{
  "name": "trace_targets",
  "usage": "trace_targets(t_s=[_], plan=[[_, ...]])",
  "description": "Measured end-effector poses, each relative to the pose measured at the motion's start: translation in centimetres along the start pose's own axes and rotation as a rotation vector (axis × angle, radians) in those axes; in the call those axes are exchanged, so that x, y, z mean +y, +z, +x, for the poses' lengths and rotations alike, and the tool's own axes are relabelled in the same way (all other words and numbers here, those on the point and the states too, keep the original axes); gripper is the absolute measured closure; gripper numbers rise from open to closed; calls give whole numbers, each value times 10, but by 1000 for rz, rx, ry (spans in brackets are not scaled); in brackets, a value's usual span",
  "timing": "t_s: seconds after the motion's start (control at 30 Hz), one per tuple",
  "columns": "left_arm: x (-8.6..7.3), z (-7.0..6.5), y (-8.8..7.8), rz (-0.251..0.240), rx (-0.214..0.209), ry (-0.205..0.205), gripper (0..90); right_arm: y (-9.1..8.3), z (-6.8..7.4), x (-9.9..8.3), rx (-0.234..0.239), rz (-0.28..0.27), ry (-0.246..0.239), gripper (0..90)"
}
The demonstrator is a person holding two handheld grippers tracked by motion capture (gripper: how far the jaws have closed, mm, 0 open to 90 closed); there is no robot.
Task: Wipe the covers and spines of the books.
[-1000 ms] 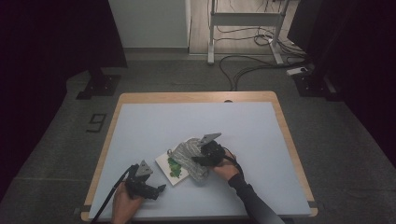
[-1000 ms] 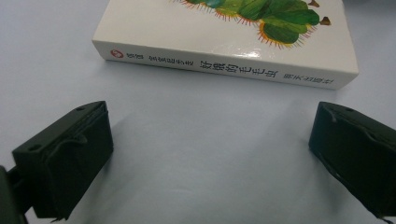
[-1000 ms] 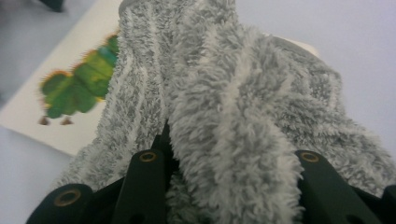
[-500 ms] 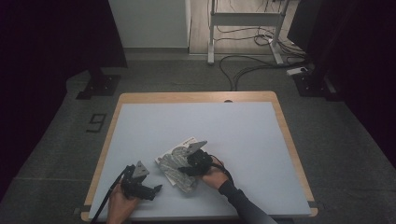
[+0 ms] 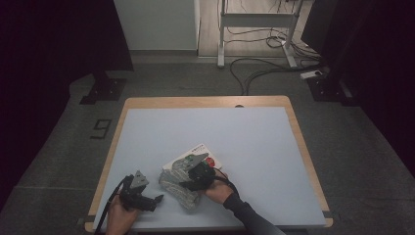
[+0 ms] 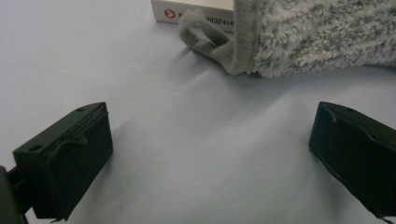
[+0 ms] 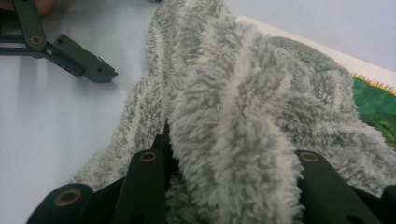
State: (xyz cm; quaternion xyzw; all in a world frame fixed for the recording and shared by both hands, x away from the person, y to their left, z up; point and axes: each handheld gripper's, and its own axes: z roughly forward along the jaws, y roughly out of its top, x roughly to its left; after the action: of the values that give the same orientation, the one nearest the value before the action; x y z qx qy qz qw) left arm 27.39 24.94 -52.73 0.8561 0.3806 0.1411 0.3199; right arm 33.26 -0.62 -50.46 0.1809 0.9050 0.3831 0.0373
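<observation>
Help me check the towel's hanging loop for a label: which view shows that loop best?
The left gripper view: the loop lies close and sharp at the grey towel edge. The high view shows the towel small, loop indistinct; the right gripper view shows fluffy pile.

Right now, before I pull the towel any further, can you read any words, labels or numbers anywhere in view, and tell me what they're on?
"9": the dark figure on the floor left of the table.
Box edge: a red round mark, then a line of small print, too blurred to read.
Box top: red print, too small to read.
Grey towel and both grippers: no text.
</observation>
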Motion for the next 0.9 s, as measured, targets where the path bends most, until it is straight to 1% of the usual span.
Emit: trace_targets(t_s=[0.3,0.7,0.77,0.87,0.9], plan=[[0,0,0,0,-2,-5,0,4,-1,5,-13,13,-10,619],[0,1,0,-2,-3,-7,0,17,-10,21,-32,21,-9,618],[0,1,0,-2,-3,-7,0,19,-12,23,-35,24,-3,618],[0,1,0,-1,-2,-6,0,22,-15,26,-35,22,-9,618],[-1,1,0,-2,-3,-7,0,22,-15,27,-39,23,-3,618]])
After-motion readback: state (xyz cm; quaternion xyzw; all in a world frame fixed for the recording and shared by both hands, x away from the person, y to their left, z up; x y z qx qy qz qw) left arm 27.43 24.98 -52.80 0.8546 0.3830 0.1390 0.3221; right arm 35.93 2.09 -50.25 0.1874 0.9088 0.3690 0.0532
